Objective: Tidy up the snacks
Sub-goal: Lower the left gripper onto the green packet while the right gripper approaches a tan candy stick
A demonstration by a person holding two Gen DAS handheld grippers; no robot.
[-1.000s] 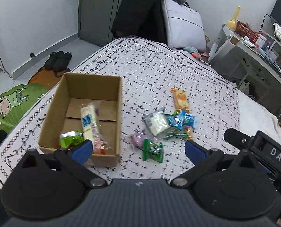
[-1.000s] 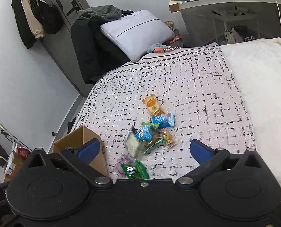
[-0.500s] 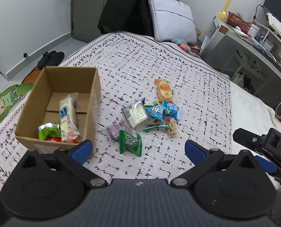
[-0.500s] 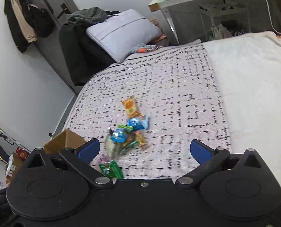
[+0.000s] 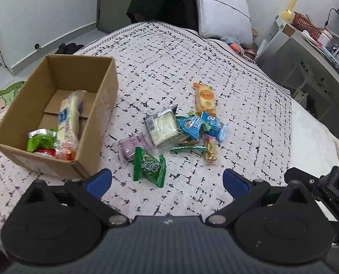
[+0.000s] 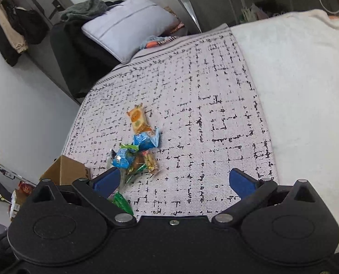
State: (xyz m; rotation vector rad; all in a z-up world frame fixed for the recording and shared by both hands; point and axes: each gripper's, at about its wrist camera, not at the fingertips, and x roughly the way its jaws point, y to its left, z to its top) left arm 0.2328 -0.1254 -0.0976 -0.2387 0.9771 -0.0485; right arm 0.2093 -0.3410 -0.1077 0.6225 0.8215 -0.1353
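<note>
A cardboard box (image 5: 100, 96) sits on the patterned bed cover at the left; it holds a long white packet (image 5: 68, 116), a green packet (image 5: 40, 139) and red-orange wrappers. To its right lies a pile of snacks: a green packet (image 5: 149, 166), a purple one (image 5: 132, 147), a clear white-filled pack (image 5: 163, 127), blue packets (image 5: 201, 124) and an orange packet (image 5: 204, 98). My left gripper (image 5: 167, 181) hangs open just short of the green packet. My right gripper (image 6: 174, 182) is open over the cover, right of the pile (image 6: 137, 150); the box corner (image 6: 64, 171) shows at its left.
A grey pillow (image 5: 222, 11) and dark clothes lie at the head of the bed. A desk with shelves (image 5: 311, 52) stands to the right. A cream blanket (image 6: 295, 80) covers the bed's right side. Floor mat and shoes lie left of the bed.
Both grippers have moved in over the bed: the left view has shifted right and nearer the snack pile, and the pile has slid left in the right view. Both stay open.
</note>
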